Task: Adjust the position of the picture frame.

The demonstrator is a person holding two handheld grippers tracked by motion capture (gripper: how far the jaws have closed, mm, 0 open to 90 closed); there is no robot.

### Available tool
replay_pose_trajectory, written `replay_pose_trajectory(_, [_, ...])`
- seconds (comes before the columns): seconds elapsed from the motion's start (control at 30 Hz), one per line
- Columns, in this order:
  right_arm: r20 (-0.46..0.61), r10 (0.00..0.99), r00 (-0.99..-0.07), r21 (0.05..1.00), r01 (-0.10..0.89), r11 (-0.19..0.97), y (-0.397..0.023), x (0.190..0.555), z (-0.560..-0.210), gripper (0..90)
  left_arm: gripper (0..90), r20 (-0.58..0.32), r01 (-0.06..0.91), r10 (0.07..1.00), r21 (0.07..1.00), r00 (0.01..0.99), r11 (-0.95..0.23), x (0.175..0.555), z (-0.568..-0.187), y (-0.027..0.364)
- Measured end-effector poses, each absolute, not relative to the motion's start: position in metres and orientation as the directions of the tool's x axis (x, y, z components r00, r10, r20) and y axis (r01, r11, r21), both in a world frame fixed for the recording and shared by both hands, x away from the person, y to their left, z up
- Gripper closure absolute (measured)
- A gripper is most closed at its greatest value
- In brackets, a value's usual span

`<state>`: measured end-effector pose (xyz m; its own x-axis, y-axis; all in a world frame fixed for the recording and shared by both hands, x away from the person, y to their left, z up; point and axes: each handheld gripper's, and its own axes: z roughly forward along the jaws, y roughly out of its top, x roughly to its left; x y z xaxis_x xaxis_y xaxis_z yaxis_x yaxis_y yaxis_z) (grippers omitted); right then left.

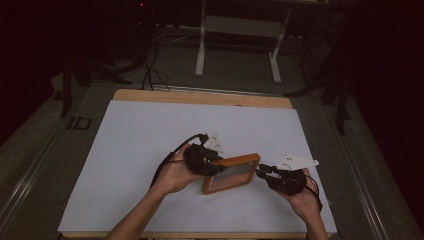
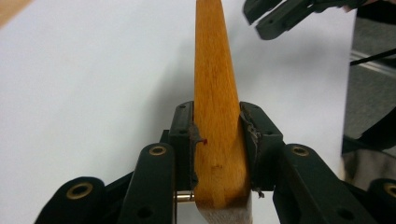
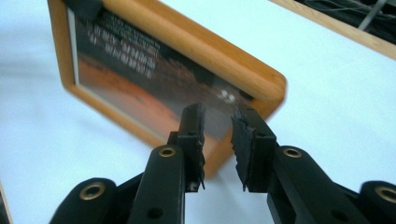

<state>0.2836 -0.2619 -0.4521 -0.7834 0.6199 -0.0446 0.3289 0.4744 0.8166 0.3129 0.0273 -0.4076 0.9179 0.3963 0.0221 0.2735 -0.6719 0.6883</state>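
Observation:
A wooden picture frame [image 1: 231,173] with a dark orange picture is held tilted just above the white sheet. My left gripper [image 1: 212,164] is shut on its left edge. In the left gripper view the frame [image 2: 217,79] runs edge-on between the two pads, and both pads press against the wood. My right gripper [image 1: 261,172] is at the frame's right end, its jaws a small way apart. In the right gripper view its fingertips [image 3: 194,122] hover over the frame's [image 3: 196,44] near corner with nothing between them. The right gripper [image 2: 280,16] also appears beyond the frame's far end.
A white sheet [image 1: 150,150] covers most of the wooden table [image 1: 200,97]. Behind it a white table stand [image 1: 239,25] rests on the grey floor, with black cables [image 1: 150,70] at the back left. The room around is dark.

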Motion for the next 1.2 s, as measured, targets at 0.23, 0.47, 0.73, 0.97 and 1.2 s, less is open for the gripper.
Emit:
replay_pose_trajectory(0.23, [-0.052,0.601,-0.798,0.815,0.314,0.487,-0.251,0.29,-0.449,72.2,69.4,0.058,0.281,0.424,0.667,0.904,-0.69,0.319,-0.4,0.058])
replay_pose_trajectory(0.47, [-0.05,0.578,-0.815,0.814,0.302,0.496,-0.238,0.297,-0.447,71.3,69.4,0.097,0.238,0.372,0.617,0.923,-0.75,0.317,-0.389,0.073])
replay_pose_trajectory(0.73, [-0.078,0.541,-0.838,0.808,0.264,0.526,-0.214,0.308,-0.442,54.2,69.2,0.141,0.171,0.302,0.574,0.943,-0.801,0.319,-0.381,0.057])
replay_pose_trajectory(0.97, [-0.125,0.466,-0.876,0.787,0.199,0.585,-0.196,0.317,-0.437,41.8,69.2,0.178,0.107,0.238,0.539,0.955,-0.835,0.319,-0.375,0.041])
replay_pose_trajectory(1.2, [-0.128,0.385,-0.914,0.783,0.145,0.604,-0.183,0.325,-0.434,38.3,69.2,0.209,0.049,0.18,0.514,0.961,-0.856,0.317,-0.372,0.031])
